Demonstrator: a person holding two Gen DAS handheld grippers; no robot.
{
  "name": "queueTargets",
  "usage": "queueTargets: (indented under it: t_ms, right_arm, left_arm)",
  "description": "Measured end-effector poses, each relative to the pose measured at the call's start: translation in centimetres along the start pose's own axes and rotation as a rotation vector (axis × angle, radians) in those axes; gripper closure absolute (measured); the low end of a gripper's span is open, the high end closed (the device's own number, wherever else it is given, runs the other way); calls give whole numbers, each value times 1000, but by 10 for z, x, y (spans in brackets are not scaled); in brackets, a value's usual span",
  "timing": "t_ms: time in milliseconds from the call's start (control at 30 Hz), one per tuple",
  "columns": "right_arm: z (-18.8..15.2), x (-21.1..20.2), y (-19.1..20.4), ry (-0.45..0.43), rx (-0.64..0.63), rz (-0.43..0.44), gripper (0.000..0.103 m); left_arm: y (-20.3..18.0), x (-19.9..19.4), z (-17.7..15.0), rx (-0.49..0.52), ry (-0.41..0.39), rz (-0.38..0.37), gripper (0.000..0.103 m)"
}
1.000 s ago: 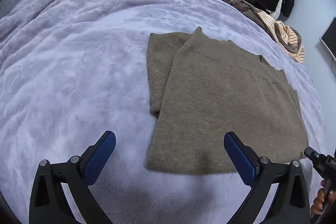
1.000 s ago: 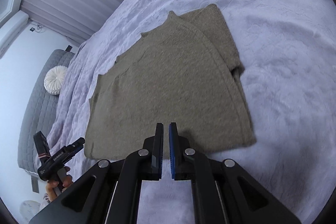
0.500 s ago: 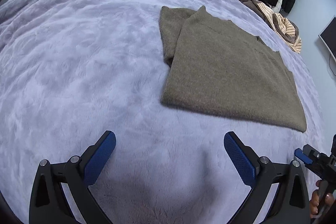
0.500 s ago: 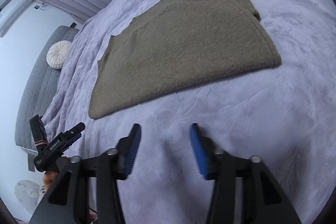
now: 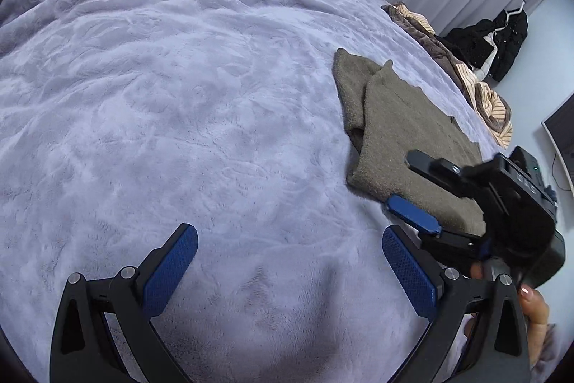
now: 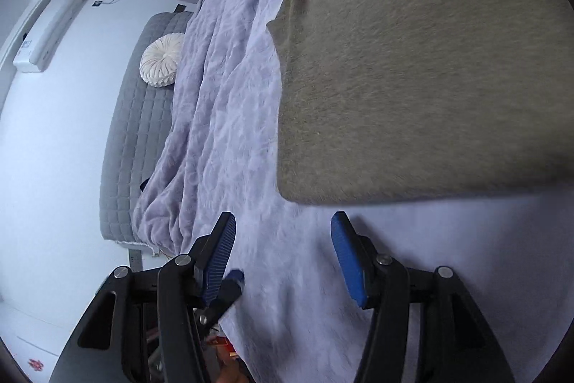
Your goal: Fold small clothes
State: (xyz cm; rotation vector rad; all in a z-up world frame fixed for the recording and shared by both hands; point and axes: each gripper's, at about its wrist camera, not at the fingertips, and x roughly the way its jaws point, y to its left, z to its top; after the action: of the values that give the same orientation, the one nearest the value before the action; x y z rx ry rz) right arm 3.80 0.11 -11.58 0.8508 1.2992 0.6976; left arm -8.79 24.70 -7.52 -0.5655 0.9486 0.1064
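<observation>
Both tongs gape empty: right tongs (image 6: 283,246) just short of the olive sweater's (image 6: 430,78) hem, left tongs (image 5: 287,271) beside it; pinch both layers squarely.

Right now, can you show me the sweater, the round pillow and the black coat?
sweater (image 6: 430,78), right wrist view, middle of its folded body.
round pillow (image 6: 160,60), right wrist view, its centre.
black coat (image 5: 502,42), left wrist view, its front.

R tongs (image 6: 283,250) opened, off sweater (image 6: 430,60), swung beside L tongs (image 5: 287,271)
</observation>
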Motion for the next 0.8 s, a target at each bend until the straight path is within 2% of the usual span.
queueTargets:
  t_ms: [100,167,200,267,333,467,567,600,667,700,733,800]
  right_arm:
    - [6,17,-10,-42,129,20,44]
    - [10,21,-17,-52,196,30,65]
    - [12,22,-17,-41,202,17,97]
    - [10,18,-11,-37,159,33,97]
    - [6,16,2,-28,83,13,98]
    - [-6,29,7,55,8,-62,97]
    - [-16,20,8,33,-20,-114,93]
    - [-20,11,5,2,-21,-119,90]
    - [-22,-12,-6,-88,17,-119,69]
    - [-21,-24,-14,-150,60,-114,53]
    - [-20,-35,-23,-217,108,-94,51]
    - [-13,-43,-36,-270,198,-52,51]
  left_arm:
    - [9,0,3,-28,-11,-43,0]
    - [10,4,5,-23,-3,-29,0]
    - [11,6,6,-20,-1,-32,0]
    - [11,9,7,2,12,-36,0]
    - [12,12,8,12,16,-34,0]
    - [14,17,7,8,19,-43,0]
    - [16,15,6,-1,13,-48,0]
    - [17,14,6,-2,9,-50,0]
    - [18,12,6,-3,-1,-51,0]
    - [17,11,6,-4,-6,-49,0]
    - [16,11,7,-4,-10,-42,0]
    - [13,12,8,-2,-13,-36,0]
